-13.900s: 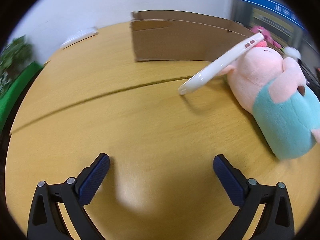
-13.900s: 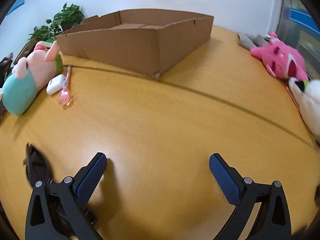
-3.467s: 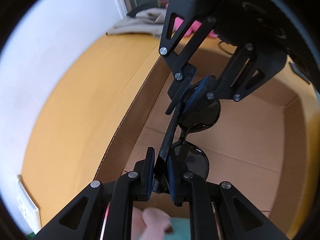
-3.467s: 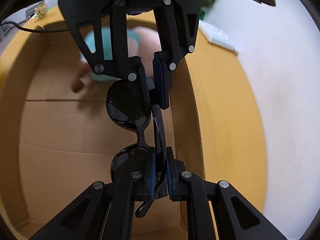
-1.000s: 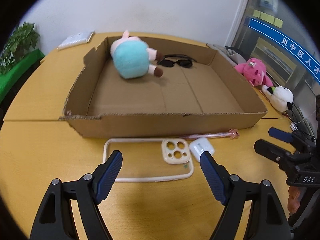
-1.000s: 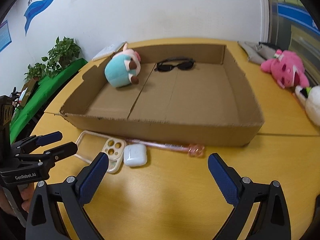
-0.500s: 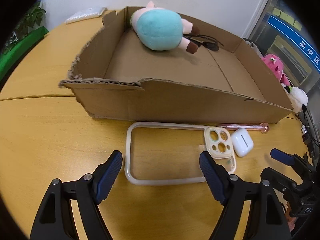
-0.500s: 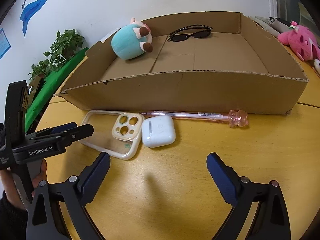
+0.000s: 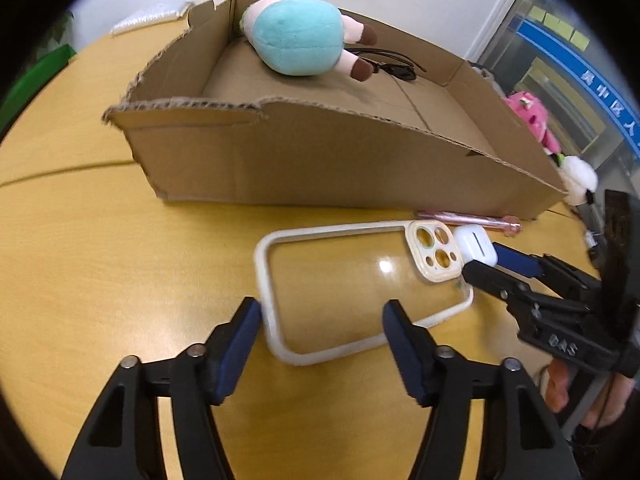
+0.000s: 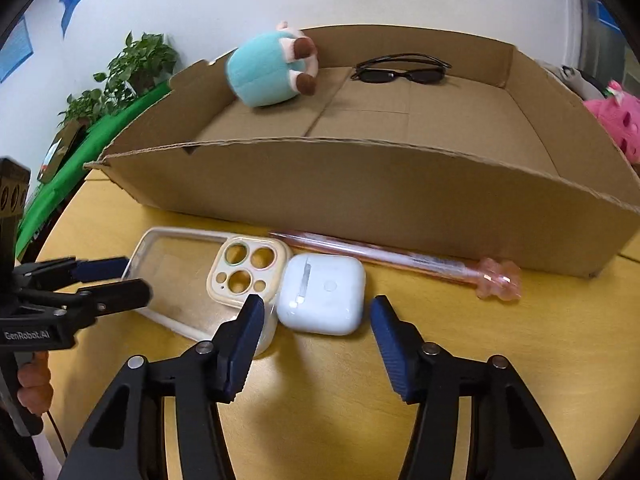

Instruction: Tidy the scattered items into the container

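A clear phone case (image 9: 360, 292) with a cream rim and cream camera surround is seen flat on the wooden desk (image 9: 100, 264), its near end lying between the blue pads of the left claw (image 9: 320, 332), whose jaws have just been closing and stand part open, the pads not pressing on the rim. A white earbud case (image 10: 322, 294), rounded and closed, is found just beside the phone case's camera end, directly ahead of the right claw (image 10: 318, 332); those jaws have likewise just been closing, stand part open to either side of the earbud case, and hold nothing. A pink pen (image 10: 400, 260) with a bear-shaped cap lies behind the earbud case, along the foot of the cardboard box (image 10: 360, 196). Inside the box a plush toy (image 10: 272, 72) in teal with pink limbs rests in the far left corner, and black sunglasses (image 10: 400, 72) lie against the far wall. Both claws are angled steeply down toward the desk, side by side, each visible in the other's view. Fingers of a hand (image 10: 34, 384) are noted on the left claw's handle. A pink plush (image 10: 616, 124) sits on the desk beyond the box's right end
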Motion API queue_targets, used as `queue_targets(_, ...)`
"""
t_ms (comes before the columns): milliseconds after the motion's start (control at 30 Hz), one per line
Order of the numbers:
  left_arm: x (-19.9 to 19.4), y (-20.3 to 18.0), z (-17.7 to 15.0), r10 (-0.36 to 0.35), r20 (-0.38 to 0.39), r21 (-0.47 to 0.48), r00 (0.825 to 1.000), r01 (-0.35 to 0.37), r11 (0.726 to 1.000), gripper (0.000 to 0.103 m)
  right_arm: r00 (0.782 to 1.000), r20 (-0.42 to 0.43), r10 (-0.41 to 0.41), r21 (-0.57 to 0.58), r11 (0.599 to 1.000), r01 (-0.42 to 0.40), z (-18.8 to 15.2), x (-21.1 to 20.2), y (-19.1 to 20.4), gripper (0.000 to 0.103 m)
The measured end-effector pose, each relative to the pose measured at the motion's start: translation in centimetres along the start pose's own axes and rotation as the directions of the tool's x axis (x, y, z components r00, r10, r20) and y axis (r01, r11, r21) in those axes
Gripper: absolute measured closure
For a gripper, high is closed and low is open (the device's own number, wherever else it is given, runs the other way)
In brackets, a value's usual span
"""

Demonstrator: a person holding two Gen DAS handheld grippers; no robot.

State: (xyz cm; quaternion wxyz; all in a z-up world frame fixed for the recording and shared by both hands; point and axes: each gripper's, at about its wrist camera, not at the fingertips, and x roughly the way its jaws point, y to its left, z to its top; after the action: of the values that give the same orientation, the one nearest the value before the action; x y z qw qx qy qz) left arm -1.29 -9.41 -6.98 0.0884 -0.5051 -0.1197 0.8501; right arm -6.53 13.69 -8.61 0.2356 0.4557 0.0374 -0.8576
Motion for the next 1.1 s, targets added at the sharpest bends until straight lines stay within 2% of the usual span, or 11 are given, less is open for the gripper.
queue_targets(133,-0.7,-1.1,-1.0,-0.061,-0.005,0.059,0.998,0.061,0.996,0.045,0.995,0.003,-0.104,0.053,0.993,0.103,-0.5,-1.4,-2.7,0.041)
queue_targets(233,-1.7,-1.6,-1.1,-0.094,0.033,0.090,0.995,0.090,0.992,0.045,0.994,0.033,-0.104,0.062,0.993,0.101,-0.7,-3.3,-3.6,0.037)
queue_targets(300,-1.8,-1.8,-0.8,-0.094,0.045,0.096,0.995,0.089,0.991,0.045,0.996,0.050,-0.070,0.051,0.996,0.067,-0.9,-4.2,-3.0,0.032)
queue_targets(433,0.0,-2.1,-0.3,-0.091,-0.013,0.074,0.996,0.091,0.993,0.043,0.997,-0.006,0.079,0.051,0.996,-0.079,-1.2,-3.1,-1.2,0.031)
queue_targets(500,0.8,-2.6,-0.4,-0.087,-0.024,0.071,0.996,0.089,0.994,0.043,0.994,-0.028,0.104,0.059,0.993,-0.102,-1.4,-2.2,-0.7,0.031)
queue_targets(567,1.0,-3.1,-0.4,-0.121,-0.033,0.056,0.992,0.122,0.991,0.043,0.991,-0.036,0.130,0.072,0.989,-0.127,-1.5,-1.5,-0.5,0.033)
queue_targets(700,0.7,-2.7,-0.3,-0.116,-0.019,0.006,0.993,0.116,0.993,0.043,0.985,-0.039,0.169,0.072,0.984,-0.166,-2.0,-1.6,-0.4,0.036)
queue_targets(833,0.1,-2.1,-1.1,-0.145,-0.024,0.003,0.989,0.145,0.989,0.043,0.963,-0.091,0.253,0.043,0.967,-0.250,-4.3,-3.2,-0.1,0.036)
queue_targets(900,-0.2,-2.3,-1.8,-0.150,-0.033,0.036,0.988,0.151,0.988,0.043,0.943,-0.135,0.303,0.010,0.952,-0.304,-5.9,-4.2,0.7,0.034)
queue_targets(1000,-0.7,-3.1,-2.9,-0.169,-0.080,0.150,0.982,0.179,0.972,0.043,0.912,-0.195,0.361,-0.056,0.924,-0.378,-7.9,-5.6,1.3,0.034)
queue_targets(1100,-2.0,-4.4,-3.1,-0.173,-0.102,0.306,0.980,0.197,0.932,0.043,0.918,-0.193,0.347,-0.190,0.905,-0.381,-7.9,-7.0,1.1,0.026)
